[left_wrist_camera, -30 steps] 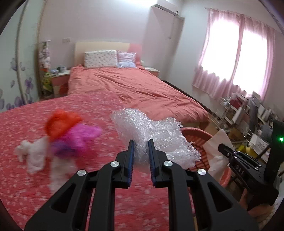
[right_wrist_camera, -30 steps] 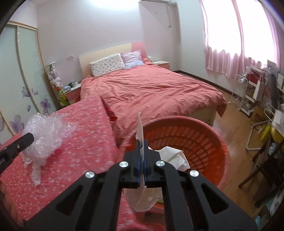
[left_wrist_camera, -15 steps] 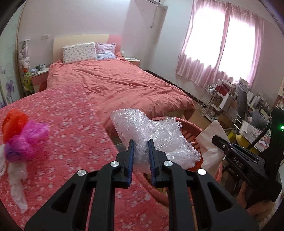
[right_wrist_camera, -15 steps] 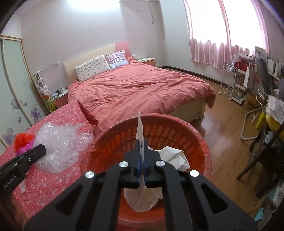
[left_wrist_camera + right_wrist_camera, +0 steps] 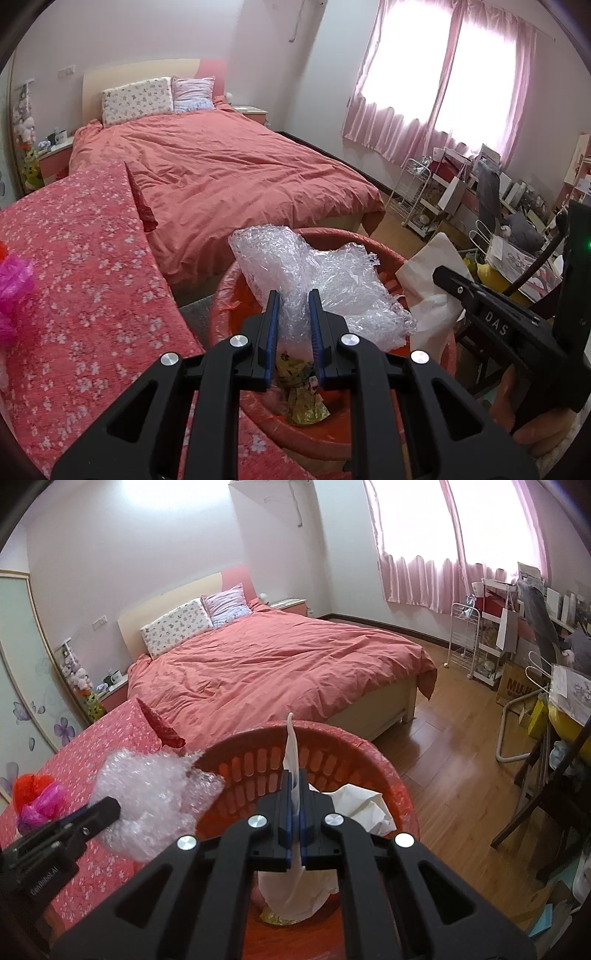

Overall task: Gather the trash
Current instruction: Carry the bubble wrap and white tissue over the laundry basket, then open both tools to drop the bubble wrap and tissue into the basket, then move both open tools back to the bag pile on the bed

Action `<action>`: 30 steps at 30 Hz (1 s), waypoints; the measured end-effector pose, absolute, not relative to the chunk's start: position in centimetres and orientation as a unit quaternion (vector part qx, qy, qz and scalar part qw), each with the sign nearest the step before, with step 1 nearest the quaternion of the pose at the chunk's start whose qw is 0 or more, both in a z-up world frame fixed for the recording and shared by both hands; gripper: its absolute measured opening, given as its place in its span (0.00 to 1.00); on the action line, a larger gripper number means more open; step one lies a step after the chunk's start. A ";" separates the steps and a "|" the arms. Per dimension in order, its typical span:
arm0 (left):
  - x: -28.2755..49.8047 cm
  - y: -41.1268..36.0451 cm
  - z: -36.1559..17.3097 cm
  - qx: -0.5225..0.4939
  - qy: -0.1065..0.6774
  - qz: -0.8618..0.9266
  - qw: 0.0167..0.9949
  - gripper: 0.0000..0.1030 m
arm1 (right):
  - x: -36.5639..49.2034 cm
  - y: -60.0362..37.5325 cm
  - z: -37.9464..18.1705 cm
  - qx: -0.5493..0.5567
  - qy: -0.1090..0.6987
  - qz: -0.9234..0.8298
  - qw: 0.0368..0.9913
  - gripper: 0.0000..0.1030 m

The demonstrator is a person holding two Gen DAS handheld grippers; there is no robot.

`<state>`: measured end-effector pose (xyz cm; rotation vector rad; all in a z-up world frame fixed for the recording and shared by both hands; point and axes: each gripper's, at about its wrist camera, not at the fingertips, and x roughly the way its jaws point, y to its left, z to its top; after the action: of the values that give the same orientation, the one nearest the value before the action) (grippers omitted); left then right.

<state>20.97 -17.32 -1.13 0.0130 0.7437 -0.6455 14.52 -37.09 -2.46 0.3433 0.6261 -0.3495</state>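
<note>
A crumpled sheet of clear bubble wrap (image 5: 314,280) hangs over the red plastic basket (image 5: 229,295), with my left gripper (image 5: 293,295) shut on it. White paper (image 5: 295,768) is pinched in my right gripper (image 5: 294,775), which is shut, and the paper droops into the same basket (image 5: 402,786). In the right wrist view the bubble wrap (image 5: 155,797) sits at the basket's left rim. In the left wrist view the right gripper's paper (image 5: 432,280) shows at the basket's right side. Yellowish wrappers (image 5: 303,398) lie on the basket floor.
A surface covered in red flowered cloth (image 5: 85,288) runs along the left, with red and pink plastic scraps (image 5: 37,797) on it. Behind stands a bed with a salmon duvet (image 5: 236,170). A white wire rack (image 5: 465,638), chairs and clutter fill the right side over a wooden floor (image 5: 454,738).
Both grippers swung right and sank, from above the flowered cloth to over the basket, carrying the bubble wrap and paper. The red and pink scraps slid off to the left edge.
</note>
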 end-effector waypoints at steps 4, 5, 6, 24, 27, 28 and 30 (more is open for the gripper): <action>21.2 -17.6 -1.5 0.006 0.366 -0.315 0.876 0.17 | 14.8 -37.7 -2.7 0.174 0.304 -0.171 0.921 0.06; 21.3 -17.6 -1.7 0.005 0.370 -0.314 0.874 0.17 | 14.7 -37.8 -2.8 0.174 0.305 -0.171 0.921 0.10; 21.3 -17.8 -1.9 0.003 0.373 -0.312 0.874 0.18 | 14.8 -37.8 -2.9 0.174 0.305 -0.173 0.920 0.11; 20.8 -12.9 -1.7 0.035 0.359 -0.258 0.896 0.41 | 15.4 -35.4 -3.4 0.154 0.313 -0.175 0.921 0.49; 20.3 -11.2 -1.5 0.041 0.348 -0.243 0.905 0.45 | 15.6 -33.9 -3.2 0.138 0.315 -0.171 0.923 0.52; 20.1 -10.7 -1.4 0.043 0.345 -0.238 0.907 0.45 | 15.7 -33.5 -3.1 0.135 0.316 -0.169 0.924 0.52; 19.8 -9.1 -1.2 0.044 0.341 -0.227 0.911 0.45 | 15.9 -32.3 -2.8 0.125 0.316 -0.162 0.926 0.53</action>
<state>19.81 -9.08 -1.18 0.0913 0.7023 -0.4684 15.89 -32.33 -2.80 0.2570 0.6482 -0.3326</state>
